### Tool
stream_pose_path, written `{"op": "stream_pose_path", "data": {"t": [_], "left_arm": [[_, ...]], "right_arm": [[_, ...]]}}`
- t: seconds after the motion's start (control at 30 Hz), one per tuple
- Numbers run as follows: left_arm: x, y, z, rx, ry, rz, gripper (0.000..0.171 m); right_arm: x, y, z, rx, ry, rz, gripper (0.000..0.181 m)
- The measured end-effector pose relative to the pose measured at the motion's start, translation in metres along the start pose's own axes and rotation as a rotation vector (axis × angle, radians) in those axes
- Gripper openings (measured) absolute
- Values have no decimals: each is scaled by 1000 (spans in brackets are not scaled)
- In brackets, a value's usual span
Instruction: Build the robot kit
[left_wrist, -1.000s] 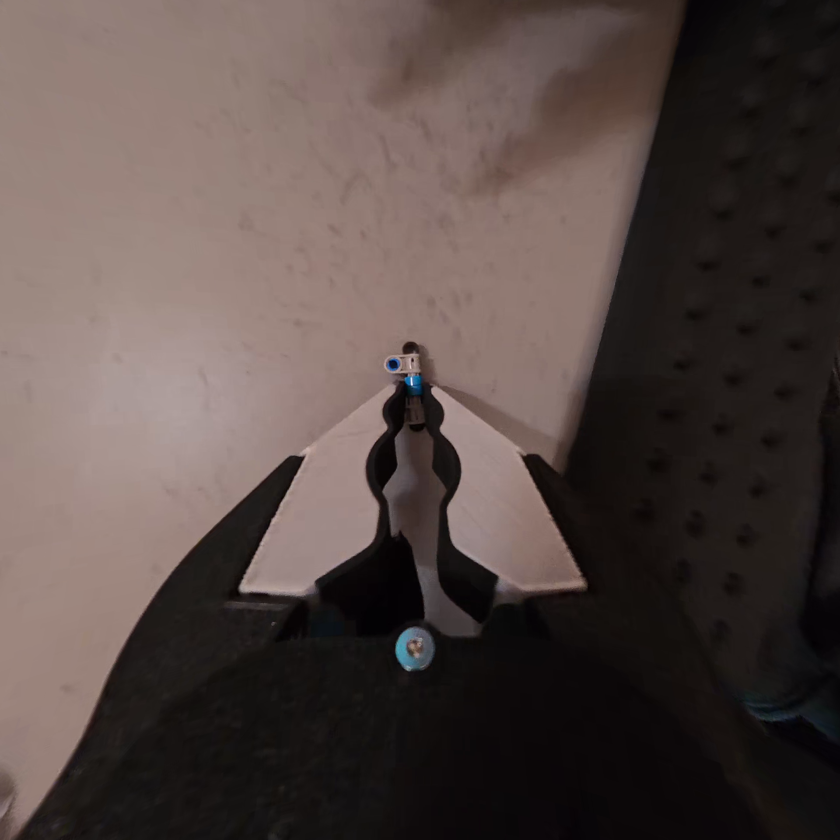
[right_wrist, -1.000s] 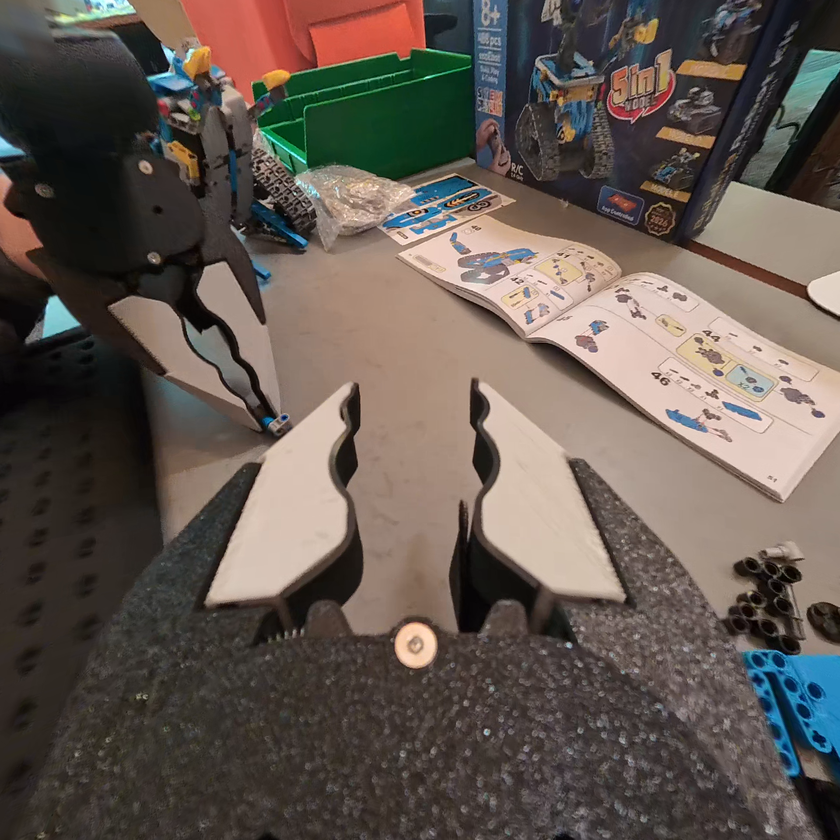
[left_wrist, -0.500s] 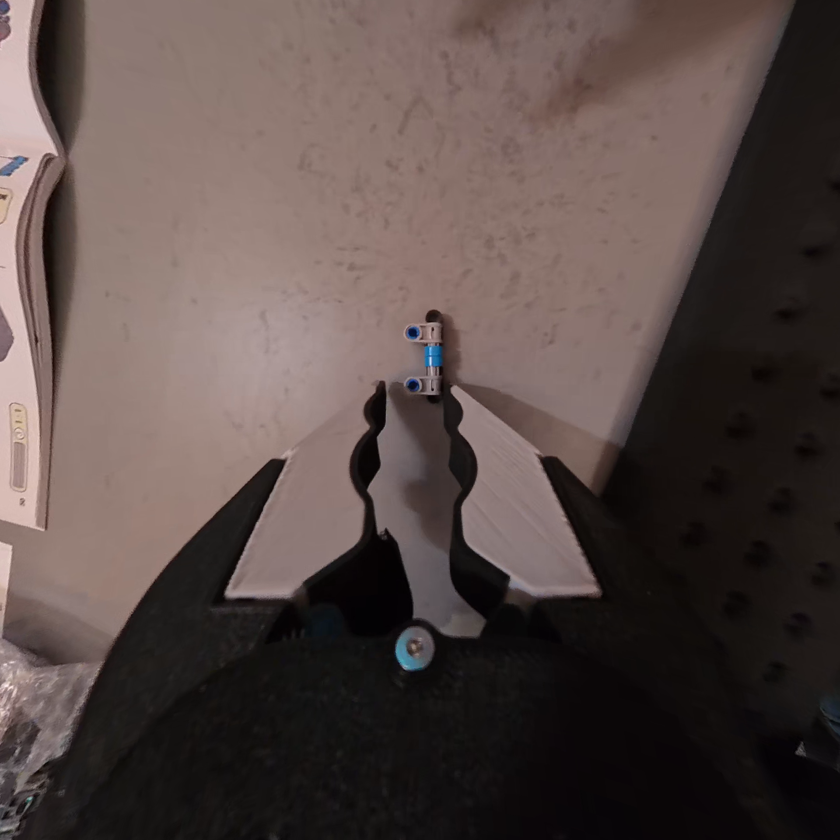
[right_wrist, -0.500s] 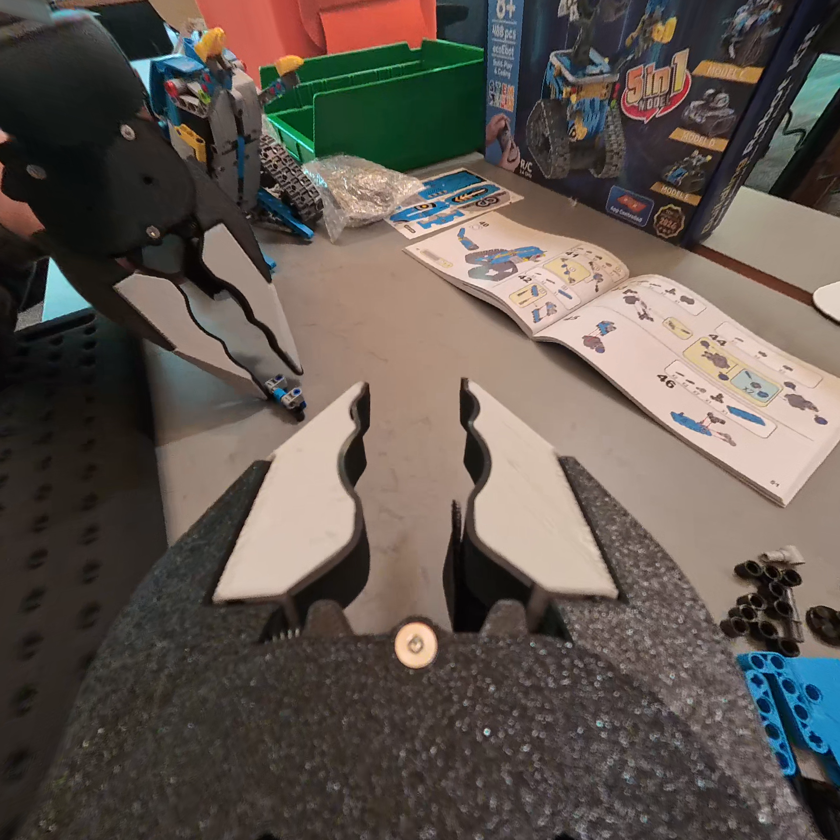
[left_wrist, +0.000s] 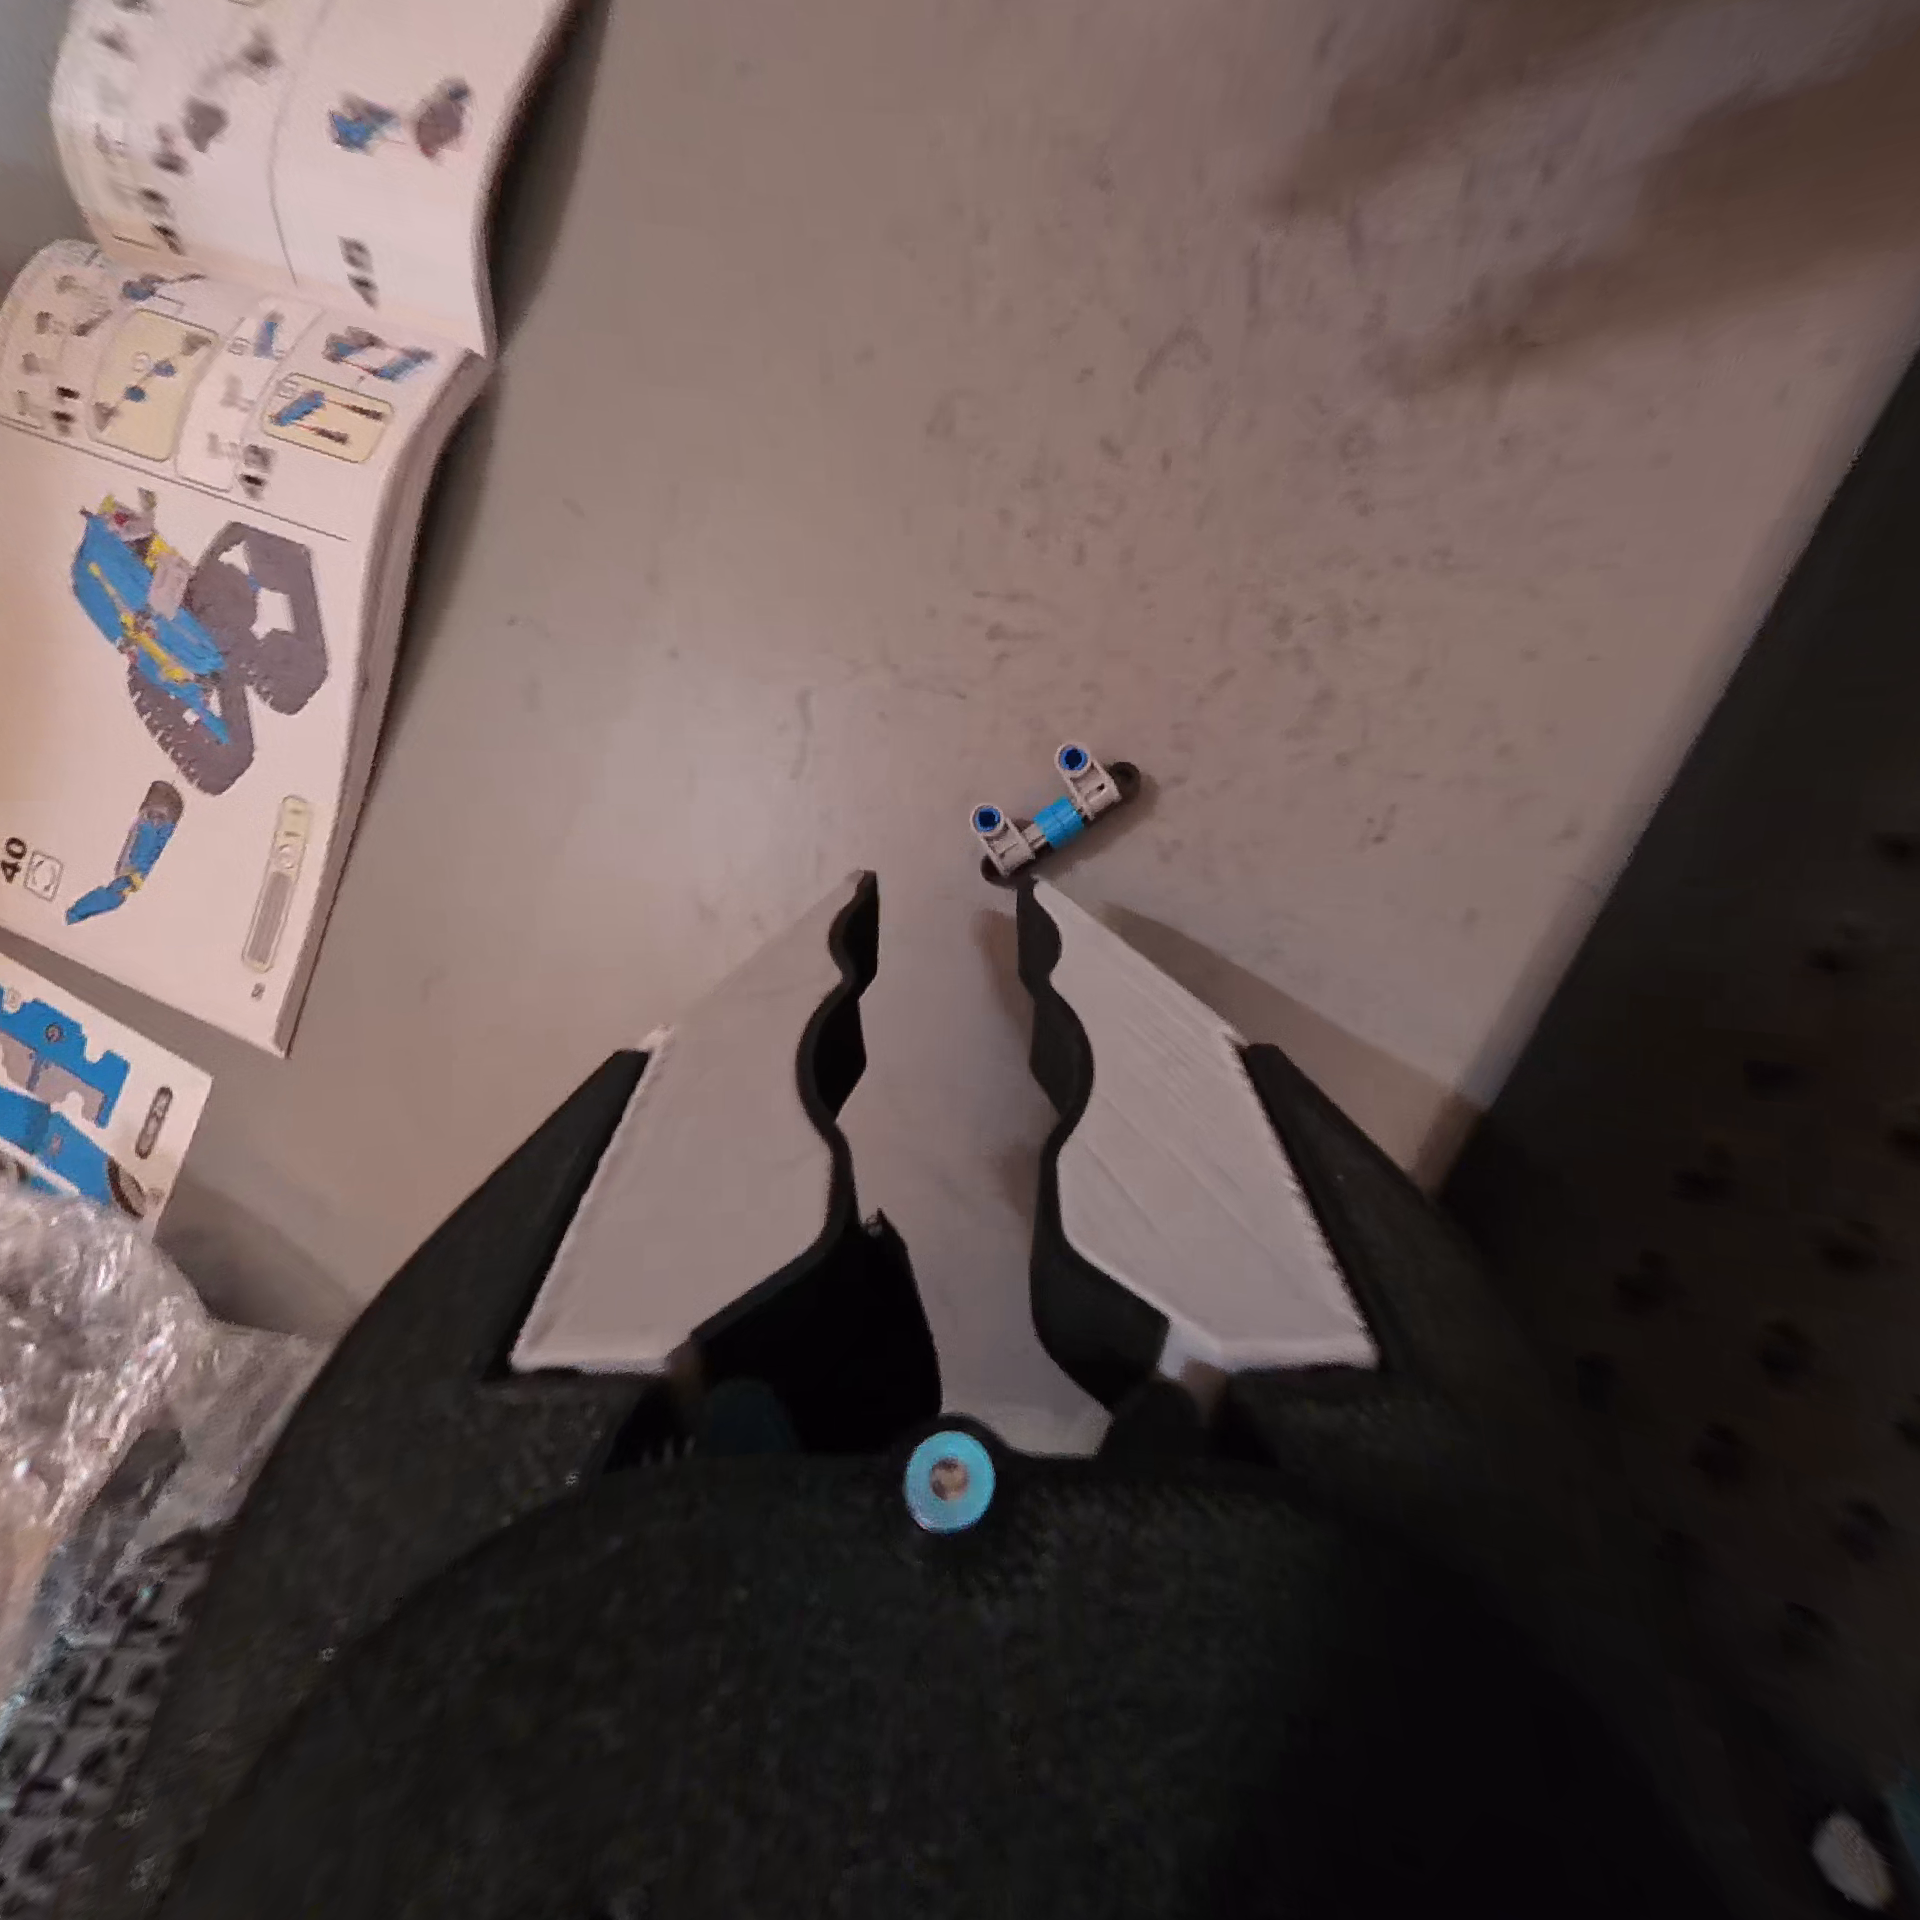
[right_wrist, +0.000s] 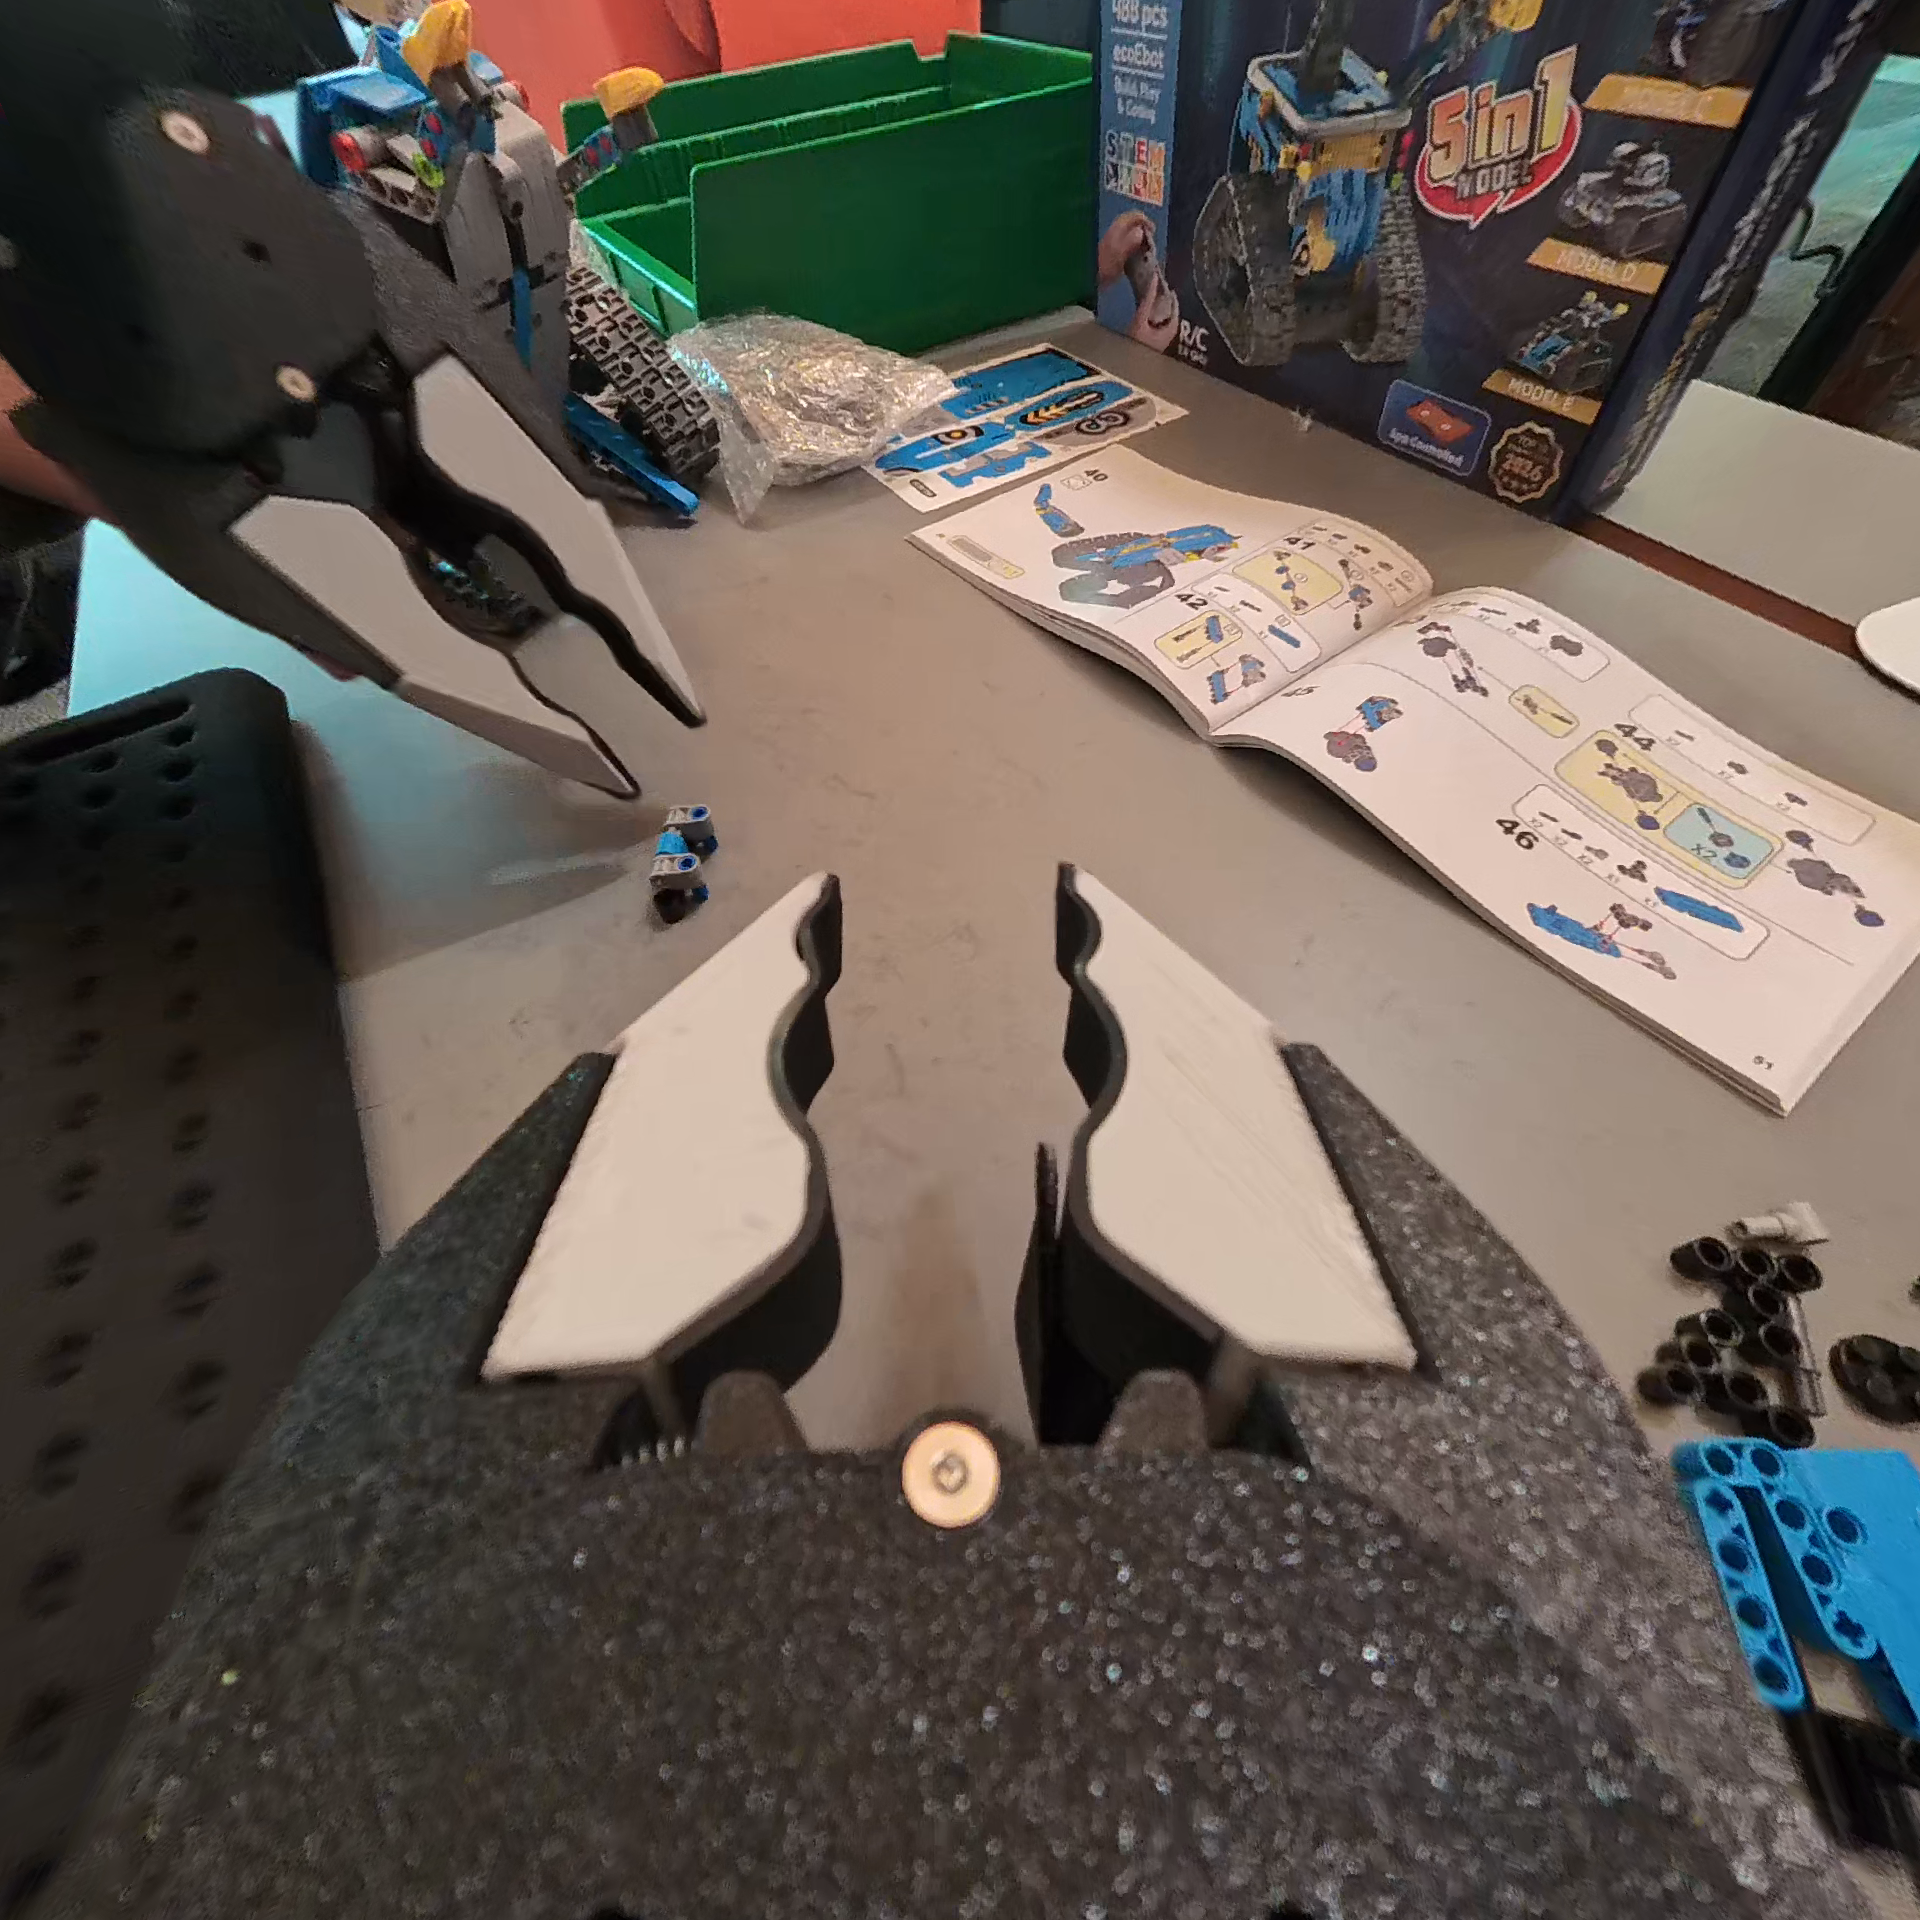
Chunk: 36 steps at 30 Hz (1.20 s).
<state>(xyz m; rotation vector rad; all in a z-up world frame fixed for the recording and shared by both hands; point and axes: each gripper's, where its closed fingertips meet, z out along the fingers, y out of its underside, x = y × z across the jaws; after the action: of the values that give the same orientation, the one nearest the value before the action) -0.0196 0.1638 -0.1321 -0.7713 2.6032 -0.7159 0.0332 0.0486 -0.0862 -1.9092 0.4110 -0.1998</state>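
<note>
Left gripper (left_wrist: 945, 894) parted, empty, tips just beside small grey-and-blue connector assembly (left_wrist: 1049, 821) lying on grey table (left_wrist: 1039, 416). Right gripper (right_wrist: 945, 904) likewise agape, holding nothing, near same piece.

Tiny brick assembly lying loose on the table

The small piece (left_wrist: 1051, 821) is a short black axle carrying a blue bush between two light grey connectors with blue pins. It lies flat on the grey table (left_wrist: 1039, 416), just off the tip of the left tool (left_wrist: 948, 896), whose jaws are apart and not touching it.
</note>
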Motion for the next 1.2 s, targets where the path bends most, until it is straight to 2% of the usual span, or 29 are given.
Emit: {"op": "stream_pose_path", "data": {"t": [0.07,0.13,0.2,0.23,0.27,0.4,0.47,0.53,0.63,0.73,0.87,0.93,1.2], "left_arm": [[-2,-17,-18,132,-33,-112,26],[-4,-32,-36,328,-61,-298,26],[-6,-34,-46,501,-109,-442,25],[-8,-30,-47,542,-146,-469,25],[-11,-25,-45,549,-198,-475,25],[-25,-17,-38,514,-309,-443,25],[-34,-12,-33,507,-349,-440,25],[-42,-6,-27,494,-369,-455,25],[-42,-1,-12,454,-282,-518,25],[-41,-1,-7,446,-251,-528,25],[-41,-4,-5,453,-225,-516,25],[-43,-4,-3,446,-219,-523,25],[-42,-4,4,455,-53,-625,25]], "right_arm": [[4,0,-5,11,15,28,42],[13,-1,-9,23,53,47,42],[22,-1,-11,31,83,58,44],[24,1,-10,27,87,57,39],[23,3,-8,17,79,34,32],[27,6,-4,7,171,-19,33],[30,5,-6,22,191,-15,40],[35,11,-5,13,202,22,56],[30,21,-3,-58,123,128,56],[26,18,-4,-14,70,169,51],[29,20,-2,-25,81,169,52],[24,19,1,-26,34,220,52],[16,37,12,-102,-99,396,50]]}}
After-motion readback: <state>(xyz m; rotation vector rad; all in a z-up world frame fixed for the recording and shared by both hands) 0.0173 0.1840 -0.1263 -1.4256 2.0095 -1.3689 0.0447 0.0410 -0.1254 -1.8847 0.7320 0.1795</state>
